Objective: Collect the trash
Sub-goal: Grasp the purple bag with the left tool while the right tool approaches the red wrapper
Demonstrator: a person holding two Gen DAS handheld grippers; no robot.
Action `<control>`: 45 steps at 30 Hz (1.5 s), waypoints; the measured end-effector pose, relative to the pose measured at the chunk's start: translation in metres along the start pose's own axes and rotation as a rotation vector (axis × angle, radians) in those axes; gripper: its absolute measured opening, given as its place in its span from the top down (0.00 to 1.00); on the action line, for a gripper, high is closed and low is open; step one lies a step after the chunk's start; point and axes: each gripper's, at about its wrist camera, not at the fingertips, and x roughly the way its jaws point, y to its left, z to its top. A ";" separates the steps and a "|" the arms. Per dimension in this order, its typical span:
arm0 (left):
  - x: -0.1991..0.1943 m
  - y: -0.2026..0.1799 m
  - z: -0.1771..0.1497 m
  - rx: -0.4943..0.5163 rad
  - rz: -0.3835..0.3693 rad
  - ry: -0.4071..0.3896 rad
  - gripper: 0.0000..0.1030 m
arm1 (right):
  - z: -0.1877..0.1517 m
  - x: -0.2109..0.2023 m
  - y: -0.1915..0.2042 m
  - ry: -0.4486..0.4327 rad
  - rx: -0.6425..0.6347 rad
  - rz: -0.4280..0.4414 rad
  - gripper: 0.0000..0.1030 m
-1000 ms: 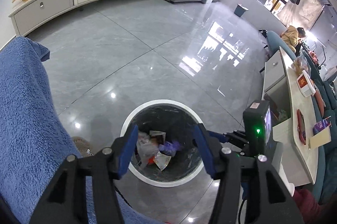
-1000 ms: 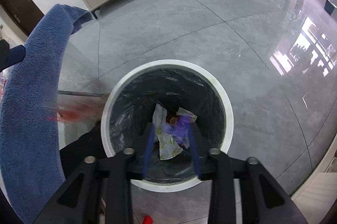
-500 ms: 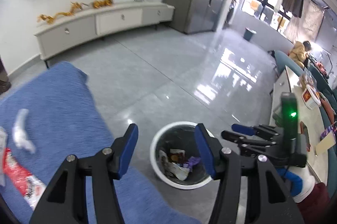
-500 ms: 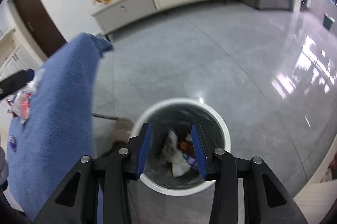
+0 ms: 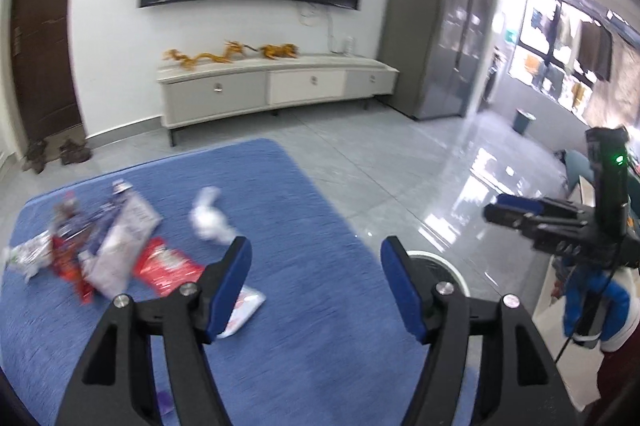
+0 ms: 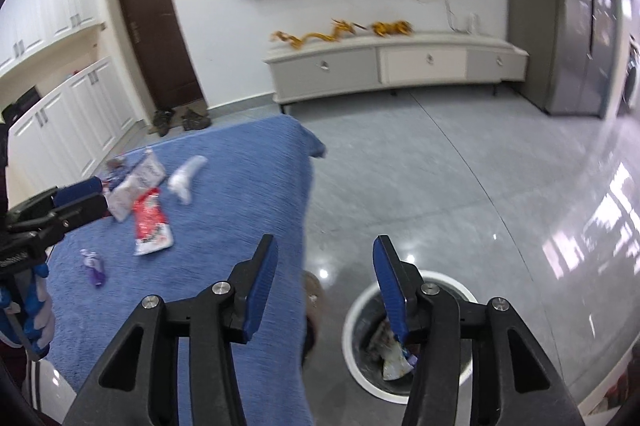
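My left gripper (image 5: pixel 315 250) hangs over a blue blanket (image 5: pixel 320 326), its jaws opening with nothing between them. Litter lies on the blanket: a red wrapper (image 5: pixel 168 270), a crumpled white tissue (image 5: pixel 210 220), a white packet (image 5: pixel 120 242) and a purple scrap (image 6: pixel 94 266). My right gripper (image 6: pixel 325 250) is above the blanket's edge beside the white-rimmed bin (image 6: pixel 448 278). Its jaws are opening too, and they are empty. Wrappers (image 6: pixel 394 358) lie inside the bin's black liner. Each gripper shows in the other's view: the right gripper (image 5: pixel 489 211) and the left gripper (image 6: pixel 98 192).
Glossy grey tiles (image 6: pixel 460 186) spread beyond the blanket to a low white TV cabinet (image 5: pixel 276 90) under a wall screen. A dark door (image 6: pixel 152 26) with shoes (image 6: pixel 176 120) stands at the left, a tall grey fridge (image 5: pixel 440 46) at the right.
Both grippers have risen from over the bin and tipped upward, so the blanket and room now fill the views. Both pairs of jaws have widened. The bin has slid to the lower right.
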 end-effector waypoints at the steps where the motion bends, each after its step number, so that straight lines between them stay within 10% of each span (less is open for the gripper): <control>1: -0.009 0.014 -0.005 -0.020 0.015 -0.007 0.36 | 0.004 -0.004 0.011 -0.008 -0.019 0.009 0.51; 18: -0.062 0.167 -0.098 -0.273 0.197 0.011 0.29 | 0.024 0.021 0.152 0.026 -0.247 0.157 0.33; 45: 0.023 0.156 -0.123 -0.210 0.104 0.182 0.45 | 0.001 0.210 0.275 0.280 -0.468 0.269 0.30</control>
